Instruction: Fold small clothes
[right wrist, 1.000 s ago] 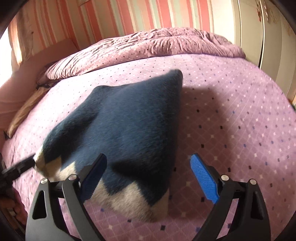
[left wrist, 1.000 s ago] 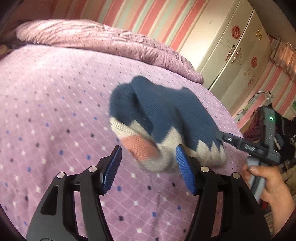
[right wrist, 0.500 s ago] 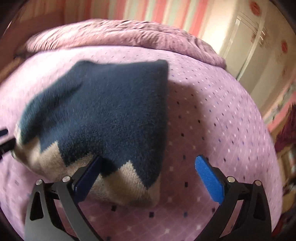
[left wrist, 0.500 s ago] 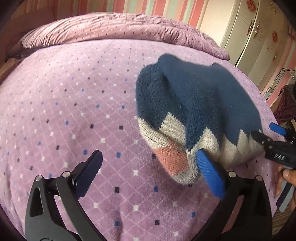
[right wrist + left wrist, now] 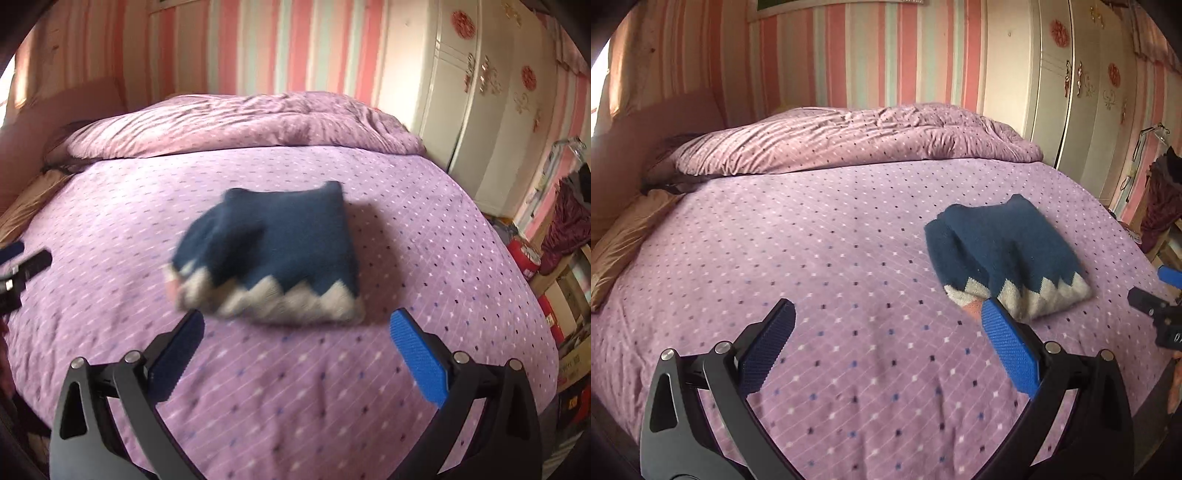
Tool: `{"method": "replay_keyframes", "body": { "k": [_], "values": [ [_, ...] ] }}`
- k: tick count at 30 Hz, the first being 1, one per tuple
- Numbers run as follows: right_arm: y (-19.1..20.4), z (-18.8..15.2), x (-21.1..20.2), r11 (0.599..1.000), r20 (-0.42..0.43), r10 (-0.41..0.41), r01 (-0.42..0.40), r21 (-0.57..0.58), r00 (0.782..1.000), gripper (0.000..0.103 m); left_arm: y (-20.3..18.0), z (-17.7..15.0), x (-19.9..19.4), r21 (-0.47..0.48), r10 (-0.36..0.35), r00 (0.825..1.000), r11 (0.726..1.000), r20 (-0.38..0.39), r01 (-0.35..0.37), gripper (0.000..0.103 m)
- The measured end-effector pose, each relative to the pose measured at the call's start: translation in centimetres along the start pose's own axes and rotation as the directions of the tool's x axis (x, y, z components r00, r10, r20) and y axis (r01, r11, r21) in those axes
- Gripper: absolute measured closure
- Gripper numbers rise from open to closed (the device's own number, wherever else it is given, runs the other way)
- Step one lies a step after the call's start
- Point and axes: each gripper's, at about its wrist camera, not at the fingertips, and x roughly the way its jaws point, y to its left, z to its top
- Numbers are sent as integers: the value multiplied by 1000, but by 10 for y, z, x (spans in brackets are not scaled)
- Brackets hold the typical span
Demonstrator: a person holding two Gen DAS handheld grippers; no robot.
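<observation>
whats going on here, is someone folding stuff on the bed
Yes. A person with a two-finger gripper in each hand is folding a small navy knit garment with a grey zigzag edge. It lies folded on the purple bedspread. Both the left gripper and right gripper are open and hold nothing.

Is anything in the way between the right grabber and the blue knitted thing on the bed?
No, nothing visible is. The right gripper is open, and only bare purple bedspread lies between its fingers and the folded blue knit. The left gripper is open too, off to the side.
</observation>
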Motion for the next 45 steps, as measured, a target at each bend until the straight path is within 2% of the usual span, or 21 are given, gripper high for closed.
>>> {"method": "replay_keyframes", "body": {
  "k": [8,15,21,26,28,31,36,45],
  "values": [
    [39,-20,-80,999,79,45,-46,11,996,2,46,-35,-74,12,67,998,998,6,-67,3],
    [88,-23,-124,998,105,51,-54,24,993,2,86,-50,-111,24,114,993,993,21,-114,3],
    [137,-27,-140,998,129,58,-59,8,990,2,116,-51,-137,-19,130,990,991,58,-129,3],
    [157,-25,-144,998,144,62,-62,-8,988,2,126,-51,-139,-31,151,986,988,66,-149,3],
    [160,-24,-146,998,151,64,-64,-6,986,2,132,-52,-139,-56,139,988,989,67,-136,3],
    [159,-21,-148,997,162,72,-73,-1,984,2,136,-50,-139,-71,161,984,985,70,-156,3],
    [159,-18,-149,997,171,78,-78,-9,982,2,142,-47,-142,-101,226,968,971,106,-216,3],
    [158,-20,-140,997,158,77,-77,-10,984,2,150,-42,-142,-118,214,971,972,102,-202,3]
  ]
}}
